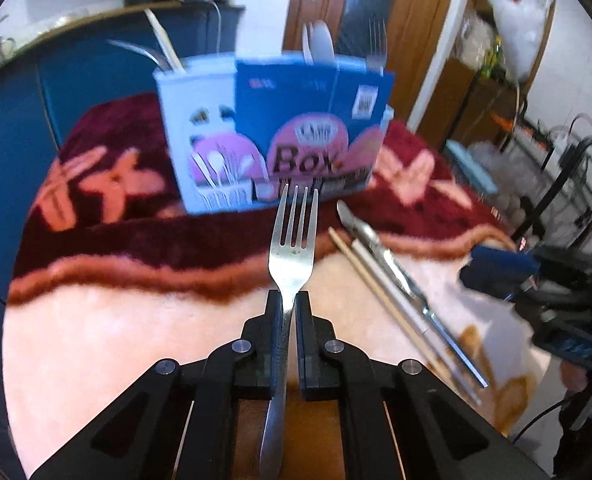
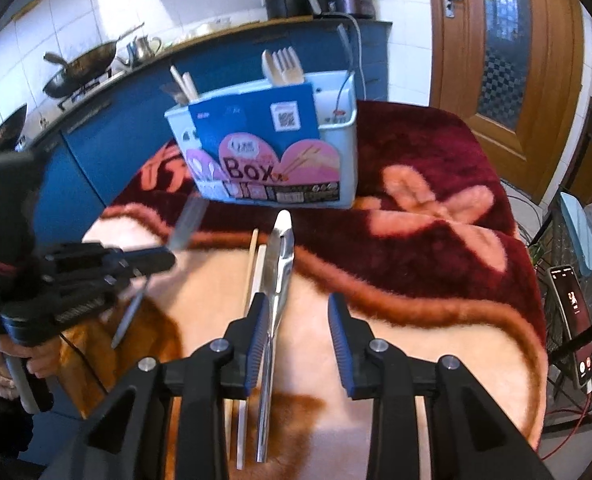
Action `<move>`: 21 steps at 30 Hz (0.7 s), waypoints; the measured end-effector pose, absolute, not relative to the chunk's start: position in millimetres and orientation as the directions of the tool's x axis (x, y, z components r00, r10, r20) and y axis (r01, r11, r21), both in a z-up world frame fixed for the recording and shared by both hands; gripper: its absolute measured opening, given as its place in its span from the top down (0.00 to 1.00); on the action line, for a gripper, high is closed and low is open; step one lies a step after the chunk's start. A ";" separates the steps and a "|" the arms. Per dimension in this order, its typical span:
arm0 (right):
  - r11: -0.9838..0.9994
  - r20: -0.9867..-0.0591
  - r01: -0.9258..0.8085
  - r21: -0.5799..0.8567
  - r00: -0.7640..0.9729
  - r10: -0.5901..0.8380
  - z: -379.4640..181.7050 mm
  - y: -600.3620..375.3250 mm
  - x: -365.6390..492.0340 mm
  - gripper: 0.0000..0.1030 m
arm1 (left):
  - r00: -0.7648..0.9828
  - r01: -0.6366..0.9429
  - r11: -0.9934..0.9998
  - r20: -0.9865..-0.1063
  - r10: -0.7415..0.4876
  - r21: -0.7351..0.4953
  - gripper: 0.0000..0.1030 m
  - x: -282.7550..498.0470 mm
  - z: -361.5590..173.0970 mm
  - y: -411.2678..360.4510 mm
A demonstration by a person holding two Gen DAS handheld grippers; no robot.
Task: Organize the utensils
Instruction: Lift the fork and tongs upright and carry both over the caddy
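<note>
Kitchen behind, blanket-covered surface (image 1: 96,340) below: your left gripper (image 1: 289,300) is clamped on the fork (image 1: 294,240), lifted short of the box (image 1: 272,132). Next, drop it in. Your right gripper (image 2: 297,312), half open, straddles the knife (image 2: 278,264).

fork handle (image 1: 274,432) cut off below, utensil box (image 1: 272,132) blurred, label unreadable

I see a table under a soft blanket (image 2: 435,216), dark red with pink flowers and a pale pink part near me. A blue and white box (image 2: 335,152) stands on the red part. A knife (image 2: 278,272) and two chopsticks (image 2: 256,264) lie side by side on the pink part.
</note>
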State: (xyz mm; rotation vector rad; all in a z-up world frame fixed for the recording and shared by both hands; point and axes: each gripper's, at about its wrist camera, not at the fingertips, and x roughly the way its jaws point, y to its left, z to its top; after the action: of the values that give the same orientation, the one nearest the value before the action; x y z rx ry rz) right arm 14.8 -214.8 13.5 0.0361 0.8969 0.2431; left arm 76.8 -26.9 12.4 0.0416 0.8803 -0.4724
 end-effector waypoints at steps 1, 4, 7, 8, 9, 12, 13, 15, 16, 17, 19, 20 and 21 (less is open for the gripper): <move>0.971 -0.777 -0.201 0.127 0.588 0.223 11.9 -212.1 15.3 0.67 | 0.555 0.410 0.898 -0.738 -0.383 -0.158 0.94 74.0 16.3 -23.9; 0.970 -0.808 -0.219 0.103 0.551 0.210 4.4 -205.8 17.8 0.67 | 0.598 0.392 0.905 -0.701 -0.387 -0.165 0.94 67.1 26.0 -15.3; 0.972 -0.840 -0.228 0.060 0.514 0.172 -2.8 -200.4 21.1 0.67 | 0.626 0.391 0.905 -0.671 -0.397 -0.171 0.94 61.6 32.4 -9.1; 0.972 -0.847 -0.231 0.048 0.507 0.163 -4.8 -198.8 22.0 0.67 | 0.635 0.391 0.904 -0.661 -0.400 -0.172 0.94 60.5 33.4 -9.9; 0.971 -0.856 -0.239 0.034 0.494 0.151 -7.0 -196.9 23.0 0.67 | 0.642 0.389 0.905 -0.654 -0.400 -0.171 0.94 59.0 34.5 -9.0; 0.966 -0.875 -0.256 0.033 0.459 0.151 -11.4 -192.3 26.5 0.66 | 0.658 0.387 0.905 -0.636 -0.404 -0.175 0.94 55.2 36.8 -5.1; 0.965 -0.878 -0.259 0.032 0.454 0.151 -12.4 -189.9 27.6 0.66 | 0.659 0.386 0.905 -0.634 -0.405 -0.178 0.94 55.3 36.7 -3.8; 0.964 -0.887 -0.265 0.017 0.441 0.137 -15.4 -185.6 30.8 0.66 | 0.660 0.385 0.904 -0.630 -0.409 -0.184 0.94 56.2 36.4 -1.8; 0.964 -0.890 -0.266 0.009 0.437 0.129 -16.5 -183.9 33.5 0.66 | 0.661 0.385 0.904 -0.629 -0.410 -0.185 0.94 56.6 35.8 -2.0; 0.964 -0.891 -0.267 0.006 0.436 0.126 -17.3 -181.4 35.1 0.66 | 0.661 0.385 0.904 -0.628 -0.411 -0.186 0.94 57.1 35.7 -1.5; 0.964 -0.894 -0.266 0.014 0.428 0.131 -16.8 -180.5 41.7 0.66 | 0.662 0.386 0.903 -0.626 -0.413 -0.188 0.94 56.9 35.5 -1.1; 0.964 -0.895 -0.265 0.018 0.425 0.134 -16.2 -180.4 44.2 0.66 | 0.661 0.387 0.903 -0.625 -0.414 -0.189 0.94 57.3 35.4 -0.7; 0.964 -0.897 -0.263 0.025 0.420 0.138 -15.4 -179.8 48.3 0.66 | 0.662 0.387 0.902 -0.624 -0.415 -0.189 0.94 57.9 35.8 -0.3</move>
State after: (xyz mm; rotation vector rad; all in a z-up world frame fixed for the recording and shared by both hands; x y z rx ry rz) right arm 48.3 -179.8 -15.4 -0.1266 1.1100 0.2522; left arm 57.9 -0.3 35.8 -0.0410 0.7156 -0.4538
